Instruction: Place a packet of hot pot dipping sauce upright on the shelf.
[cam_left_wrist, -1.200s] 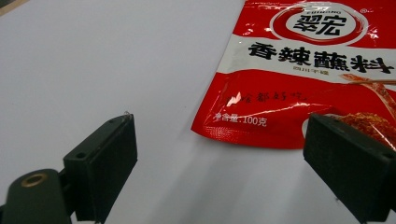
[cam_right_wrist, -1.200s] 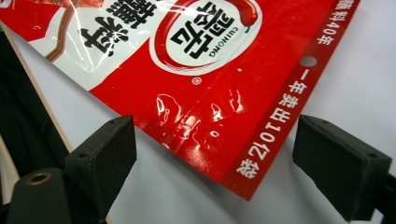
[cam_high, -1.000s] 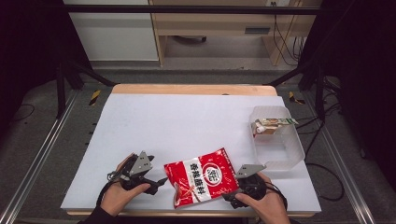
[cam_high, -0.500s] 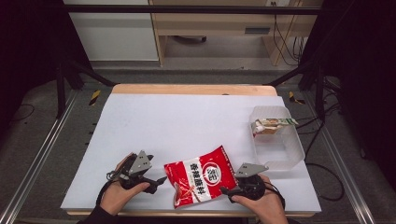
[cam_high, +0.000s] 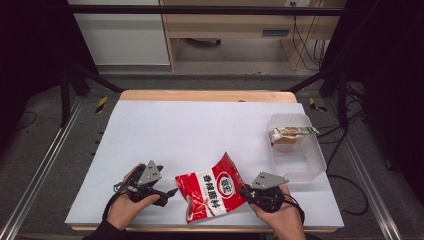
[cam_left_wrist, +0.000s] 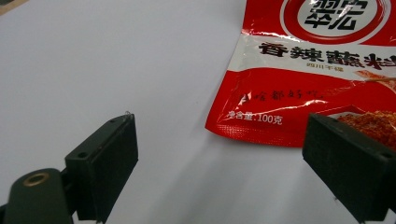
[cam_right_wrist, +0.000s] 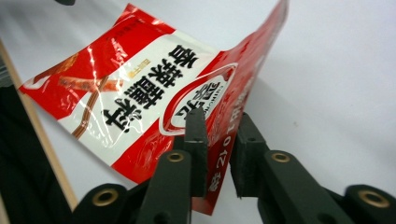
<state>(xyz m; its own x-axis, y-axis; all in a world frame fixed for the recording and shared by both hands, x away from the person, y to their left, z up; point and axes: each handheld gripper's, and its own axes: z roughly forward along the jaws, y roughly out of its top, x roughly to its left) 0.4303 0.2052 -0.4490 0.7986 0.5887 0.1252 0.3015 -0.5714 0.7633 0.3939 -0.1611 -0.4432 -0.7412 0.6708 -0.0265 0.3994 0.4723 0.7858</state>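
A red and white seasoning packet (cam_high: 212, 187) with black Chinese lettering lies near the table's front edge. My right gripper (cam_high: 245, 190) is shut on the packet's right edge (cam_right_wrist: 219, 135), which it bends up off the table. My left gripper (cam_high: 172, 191) stands open just left of the packet (cam_left_wrist: 303, 74), jaws wide apart, with the packet's bottom corner between them but untouched. A hand holds each gripper from below.
A clear plastic bin (cam_high: 296, 147) sits at the table's right side with another packet (cam_high: 291, 134) inside it. The white table top (cam_high: 200, 130) stretches behind the packet. The wooden front edge (cam_right_wrist: 37, 135) runs close to my right gripper.
The packet's right side has lifted slightly in my right gripper. Both hands stay in nearly the same places.
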